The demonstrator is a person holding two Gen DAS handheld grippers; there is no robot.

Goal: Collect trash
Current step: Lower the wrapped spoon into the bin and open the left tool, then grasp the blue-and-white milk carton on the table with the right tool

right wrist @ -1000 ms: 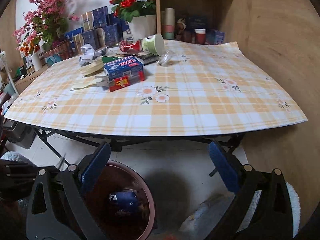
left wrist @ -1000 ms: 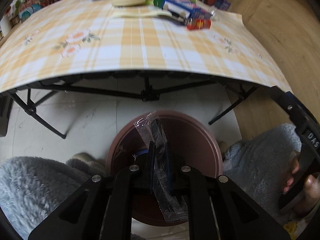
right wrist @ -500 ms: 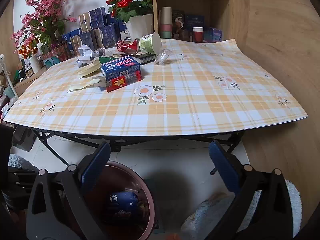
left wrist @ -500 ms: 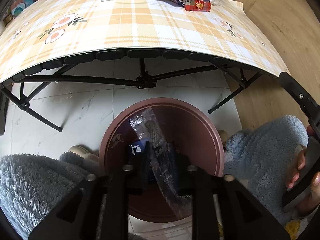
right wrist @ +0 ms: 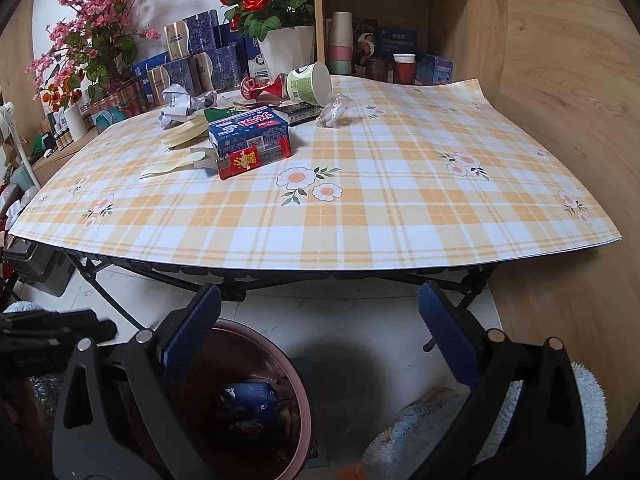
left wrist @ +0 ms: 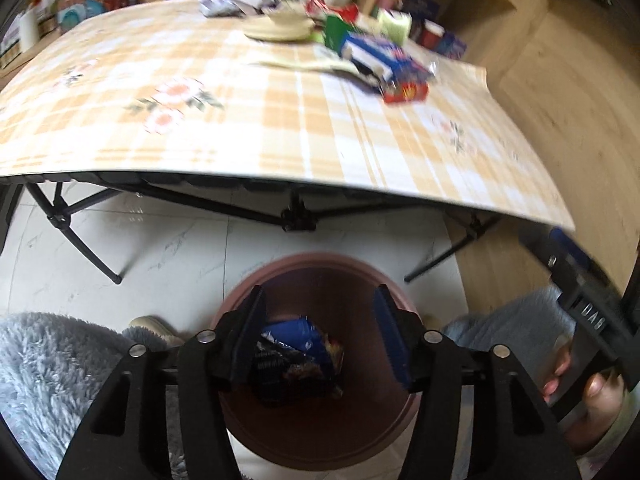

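Note:
My left gripper hangs over the brown bin, jaws opening, nothing between them. Inside the bin lie a blue packet and dark wrappers. My right gripper stands open and empty below the table's front edge, the bin to its lower left. On the checked table remain a blue box, a red packet, a tipped green cup, crumpled clear plastic and crumpled paper.
The table's black folding legs stand just behind the bin. A wooden wall closes the right side. Flower pots and boxes crowd the table's far edge. Grey fluffy fabric flanks the bin. A hand holds the right gripper.
The left jaws went from shut on a clear plastic wrapper to apart, and the wrapper is gone from between them. The left view tilted up toward the table. The right gripper stayed still.

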